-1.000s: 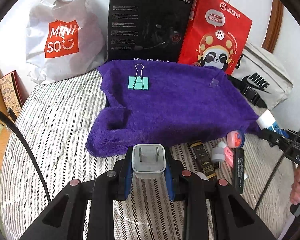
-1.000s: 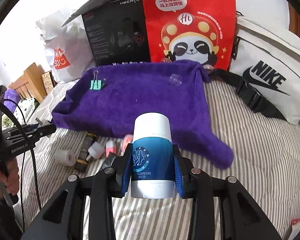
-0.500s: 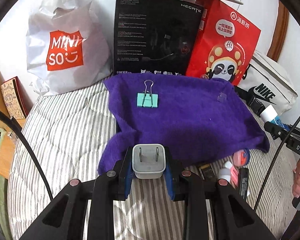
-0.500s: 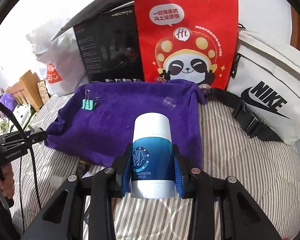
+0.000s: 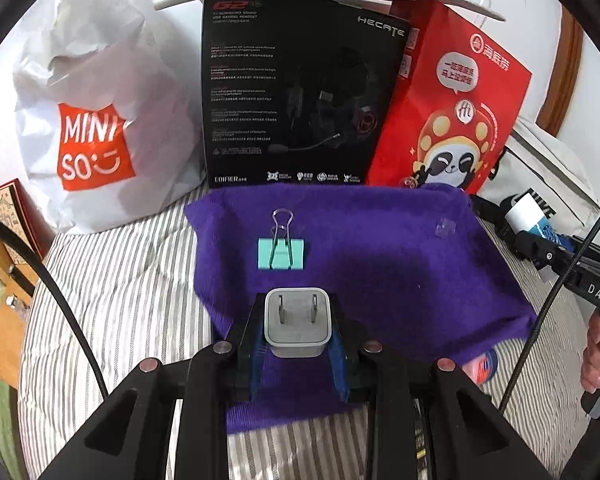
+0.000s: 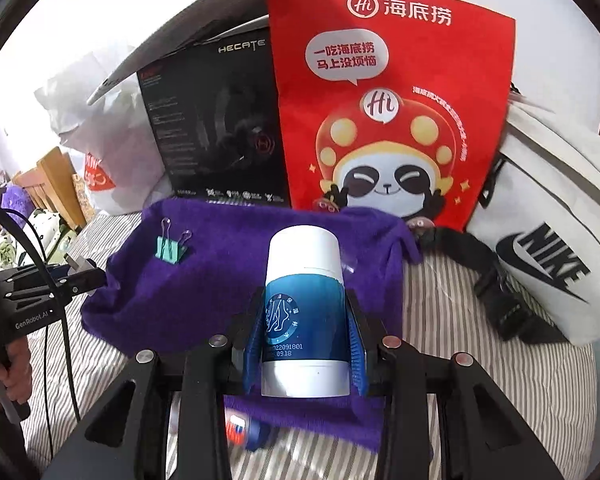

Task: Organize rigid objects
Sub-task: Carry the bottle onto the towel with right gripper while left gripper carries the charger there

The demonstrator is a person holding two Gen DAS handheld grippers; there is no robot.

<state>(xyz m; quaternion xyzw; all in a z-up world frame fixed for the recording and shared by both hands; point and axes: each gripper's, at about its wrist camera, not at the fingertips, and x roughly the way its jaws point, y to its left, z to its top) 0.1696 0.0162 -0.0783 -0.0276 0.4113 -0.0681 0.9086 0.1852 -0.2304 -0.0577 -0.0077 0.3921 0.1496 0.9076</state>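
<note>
My left gripper [image 5: 298, 338] is shut on a small grey plug adapter [image 5: 298, 326], prongs facing the camera, held above the near edge of a purple towel [image 5: 380, 256]. My right gripper [image 6: 304, 338] is shut on a white and blue bottle [image 6: 304, 304], upright over the same purple towel [image 6: 228, 256]. A teal binder clip [image 5: 282, 254] lies on the towel's left part, also seen as the teal clip [image 6: 170, 248] in the right wrist view. A small clear piece [image 5: 444, 228] rests on the towel's right side. Each view shows the other gripper at its edge.
Behind the towel stand a white Miniso bag [image 5: 96, 120], a black headset box [image 5: 296, 92] and a red panda bag [image 5: 448, 108]. A white Nike bag [image 6: 548, 248] lies at the right. A small red and blue item [image 6: 244, 432] lies under the towel's near edge on the striped bedsheet [image 5: 124, 300].
Both grippers have moved forward over the towel, each keeping its object. The loose small items in front of the towel have dropped mostly out of view beneath the grippers.
</note>
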